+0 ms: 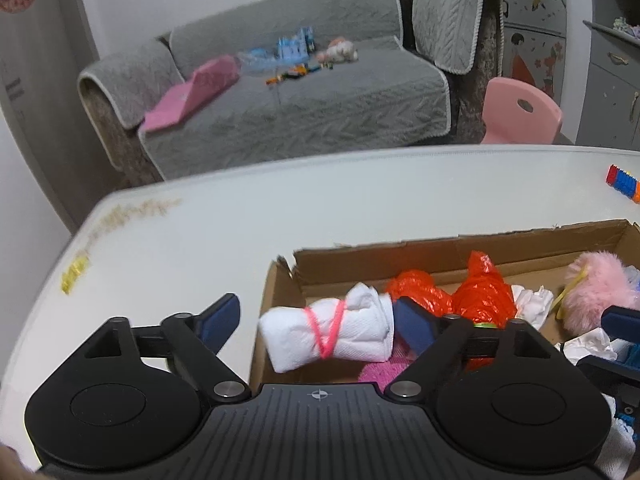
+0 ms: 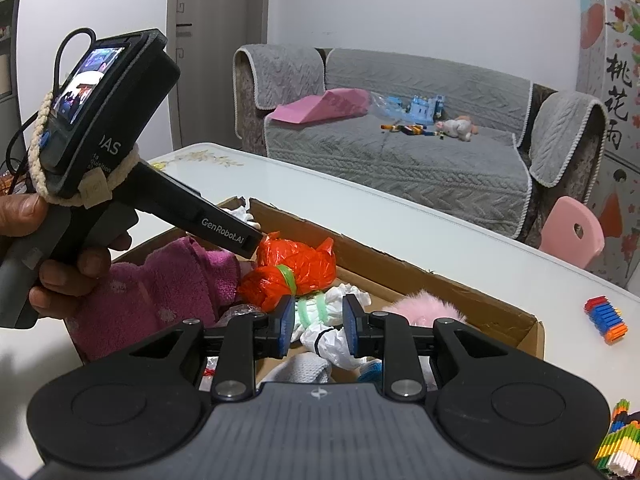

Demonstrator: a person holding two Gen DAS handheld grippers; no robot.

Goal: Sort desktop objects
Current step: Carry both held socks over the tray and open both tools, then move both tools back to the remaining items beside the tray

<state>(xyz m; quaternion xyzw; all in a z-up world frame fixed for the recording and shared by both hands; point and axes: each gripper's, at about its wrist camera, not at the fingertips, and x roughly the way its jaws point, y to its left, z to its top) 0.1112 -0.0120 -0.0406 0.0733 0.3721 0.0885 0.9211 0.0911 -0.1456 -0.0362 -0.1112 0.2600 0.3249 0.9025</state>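
A cardboard box (image 1: 456, 254) on the white table (image 1: 208, 236) holds soft items. A white rolled cloth tied with a pink band (image 1: 328, 334) lies over the box's left wall, between the spread fingers of my left gripper (image 1: 316, 320), which is open. An orange plastic bag bundle (image 1: 476, 292) and a pink fluffy ball (image 1: 596, 292) lie further right. In the right wrist view my right gripper (image 2: 318, 324) is partly open around a white bundle with green bands (image 2: 320, 320) inside the box (image 2: 400, 268). The orange bundle (image 2: 296, 270) and a magenta towel (image 2: 160, 292) lie nearby.
Coloured brick stacks sit on the table at the right (image 2: 604, 318) and near corner (image 2: 618, 444). The left hand-held gripper body (image 2: 108, 152) hangs over the box's left end. A grey sofa (image 1: 288, 92) and a pink chair (image 1: 520, 112) stand beyond the table.
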